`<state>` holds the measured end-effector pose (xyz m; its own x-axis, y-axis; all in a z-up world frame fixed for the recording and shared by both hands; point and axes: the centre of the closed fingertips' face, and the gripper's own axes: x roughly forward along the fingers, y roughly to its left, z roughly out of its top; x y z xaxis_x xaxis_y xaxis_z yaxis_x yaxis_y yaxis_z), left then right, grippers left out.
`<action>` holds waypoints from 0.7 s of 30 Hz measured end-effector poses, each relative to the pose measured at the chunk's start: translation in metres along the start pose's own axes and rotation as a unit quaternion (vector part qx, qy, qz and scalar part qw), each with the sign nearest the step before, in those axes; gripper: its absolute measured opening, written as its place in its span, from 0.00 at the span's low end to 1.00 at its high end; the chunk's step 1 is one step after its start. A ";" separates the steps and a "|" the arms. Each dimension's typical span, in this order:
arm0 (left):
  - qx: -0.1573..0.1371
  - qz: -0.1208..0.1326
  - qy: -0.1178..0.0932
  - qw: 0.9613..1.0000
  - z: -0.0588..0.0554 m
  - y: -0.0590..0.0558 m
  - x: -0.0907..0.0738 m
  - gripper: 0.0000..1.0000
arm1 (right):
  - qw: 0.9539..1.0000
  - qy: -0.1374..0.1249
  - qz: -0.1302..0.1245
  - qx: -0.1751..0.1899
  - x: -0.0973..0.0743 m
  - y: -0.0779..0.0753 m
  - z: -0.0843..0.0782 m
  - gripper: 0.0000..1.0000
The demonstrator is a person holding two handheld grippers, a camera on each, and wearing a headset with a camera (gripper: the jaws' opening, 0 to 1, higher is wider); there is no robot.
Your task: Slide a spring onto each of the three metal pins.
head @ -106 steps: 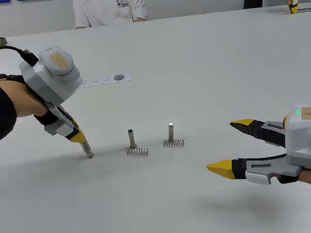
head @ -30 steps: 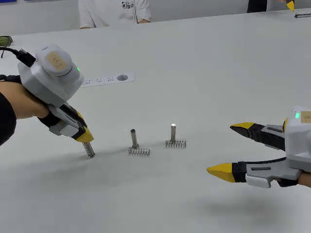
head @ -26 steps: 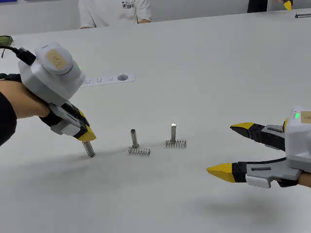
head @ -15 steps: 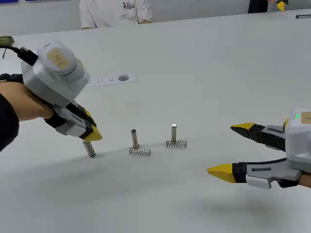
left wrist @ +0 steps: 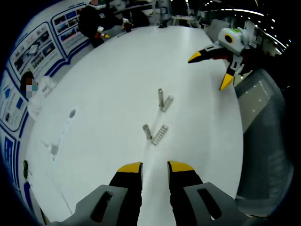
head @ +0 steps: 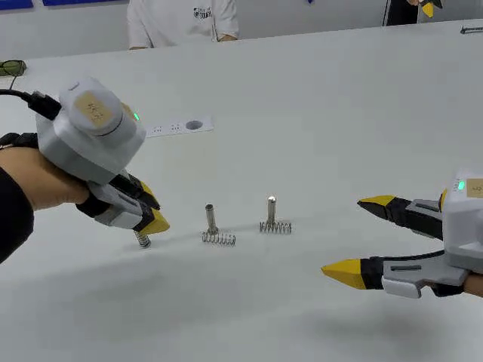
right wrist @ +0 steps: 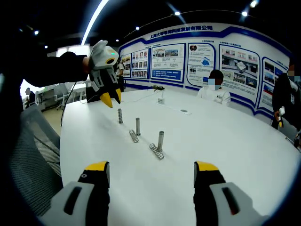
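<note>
My left gripper (head: pixel 155 220) hangs just over the leftmost pin (head: pixel 142 240) with its jaws a little apart and nothing between them. I judge this is because that pin already wears a spring and needs no more holding. At 3 o'clock from it the middle pin (head: pixel 211 219) and right pin (head: pixel 272 210) stand bare on the bench (head: pixel 317 113), the middle spring (head: pixel 218 238) and right spring (head: pixel 275 227) each lying at its pin's foot toward 6 o'clock, handy to pick up. My right gripper (head: pixel 355 236) waits well apart at 3 o'clock of the row, jaws wide and empty, leaving the left room to work.
</note>
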<state>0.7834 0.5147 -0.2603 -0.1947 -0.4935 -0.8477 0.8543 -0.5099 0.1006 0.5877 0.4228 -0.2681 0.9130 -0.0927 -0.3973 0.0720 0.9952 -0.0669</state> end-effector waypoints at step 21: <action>-0.062 -0.017 -0.052 0.997 -0.019 -0.052 0.015 0.20 | 1.000 0.005 0.008 -0.003 0.001 0.007 0.000 0.74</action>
<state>0.7450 0.5473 -0.2879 -0.2678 -0.5506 -0.7907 0.8983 -0.4393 0.0017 0.5886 0.4292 -0.2690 0.9102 -0.0767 -0.4071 0.0544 0.9963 -0.0661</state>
